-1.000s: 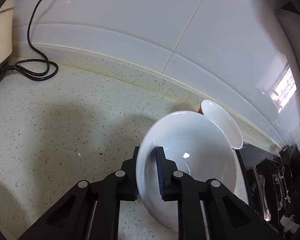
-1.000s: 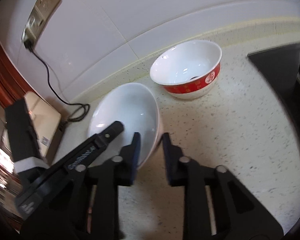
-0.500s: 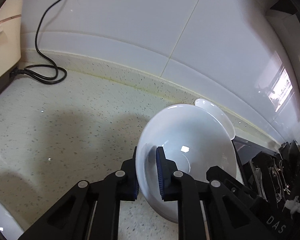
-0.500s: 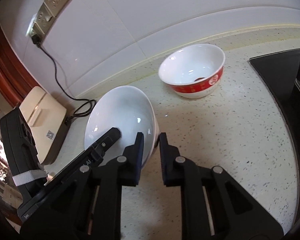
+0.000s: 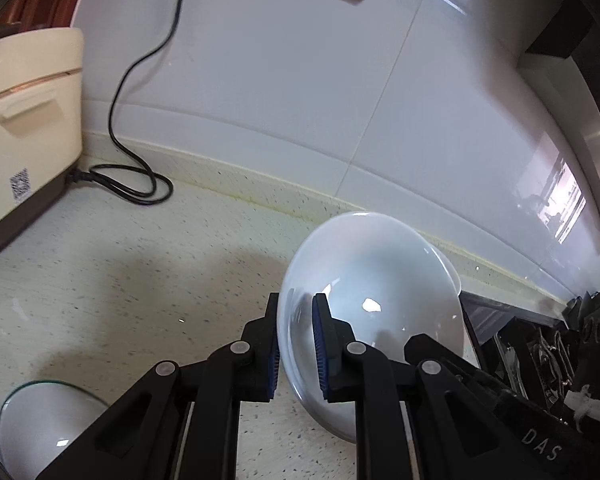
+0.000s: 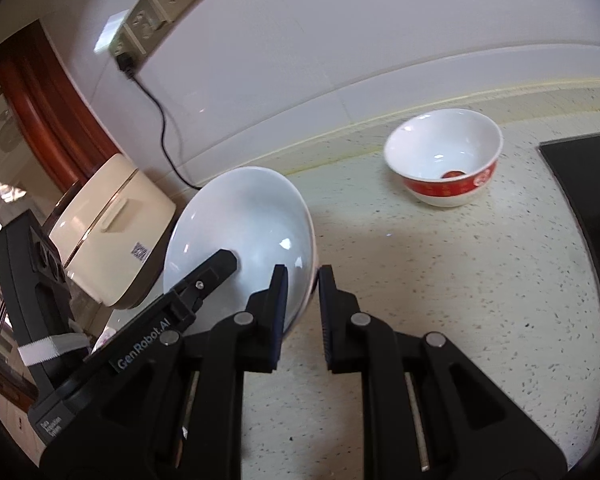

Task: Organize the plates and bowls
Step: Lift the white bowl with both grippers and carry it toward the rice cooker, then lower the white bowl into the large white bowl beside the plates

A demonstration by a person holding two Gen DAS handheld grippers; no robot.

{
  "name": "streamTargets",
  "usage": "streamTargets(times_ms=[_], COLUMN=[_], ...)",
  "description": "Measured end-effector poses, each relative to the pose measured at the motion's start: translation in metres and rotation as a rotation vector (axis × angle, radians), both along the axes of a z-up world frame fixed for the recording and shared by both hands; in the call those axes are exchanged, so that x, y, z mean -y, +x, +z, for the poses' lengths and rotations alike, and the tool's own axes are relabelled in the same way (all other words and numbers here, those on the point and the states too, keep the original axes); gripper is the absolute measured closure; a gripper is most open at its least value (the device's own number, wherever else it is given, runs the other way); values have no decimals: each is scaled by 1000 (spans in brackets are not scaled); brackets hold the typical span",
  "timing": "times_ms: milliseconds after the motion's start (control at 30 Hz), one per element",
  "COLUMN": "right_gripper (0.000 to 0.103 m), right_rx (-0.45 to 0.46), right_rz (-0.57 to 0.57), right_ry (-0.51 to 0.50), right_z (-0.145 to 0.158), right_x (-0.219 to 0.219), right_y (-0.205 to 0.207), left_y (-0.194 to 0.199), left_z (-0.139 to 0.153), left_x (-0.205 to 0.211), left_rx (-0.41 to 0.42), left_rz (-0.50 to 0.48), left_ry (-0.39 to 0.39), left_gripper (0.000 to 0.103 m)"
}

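White bowl (image 5: 374, 320) is tilted, off the desk (image 5: 140, 272), its rim pinched from both sides: left gripper (image 5: 296, 344) clamped on one edge, right gripper (image 6: 302, 304) clamped on the opposite edge, jaws nearly closed w/ only the rim between. Both point downward. Red bowl (image 6: 446, 160) sits ahead-right of right jaws; cooker (image 5: 24, 120) far left.

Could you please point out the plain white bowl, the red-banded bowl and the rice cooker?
plain white bowl (image 6: 240, 216), right wrist view, inner wall.
red-banded bowl (image 6: 448, 188), right wrist view, red outer band.
rice cooker (image 5: 24, 128), left wrist view, cream front.
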State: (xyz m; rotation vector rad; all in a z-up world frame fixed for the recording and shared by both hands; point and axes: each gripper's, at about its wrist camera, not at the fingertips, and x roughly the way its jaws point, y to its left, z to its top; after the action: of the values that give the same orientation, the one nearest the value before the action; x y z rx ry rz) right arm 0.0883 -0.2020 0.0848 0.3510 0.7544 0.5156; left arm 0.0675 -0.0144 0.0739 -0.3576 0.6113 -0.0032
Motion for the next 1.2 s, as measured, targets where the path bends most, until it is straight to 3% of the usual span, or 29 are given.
streamTargets(times_ms=[667,1200], right_gripper=[84,84], right_rx=[78,127], right_rz=[165,275], right_ry=[4,-19], right_z=[10,12], right_x=[-42,-82], right_y=[-20,-38], left_y=[-47,-84], left_z=[15,19], left_x=[-38,-64], left_rx=[55,57], left_rz=[87,116], left_ry=[13,80], left_gripper=[87,83])
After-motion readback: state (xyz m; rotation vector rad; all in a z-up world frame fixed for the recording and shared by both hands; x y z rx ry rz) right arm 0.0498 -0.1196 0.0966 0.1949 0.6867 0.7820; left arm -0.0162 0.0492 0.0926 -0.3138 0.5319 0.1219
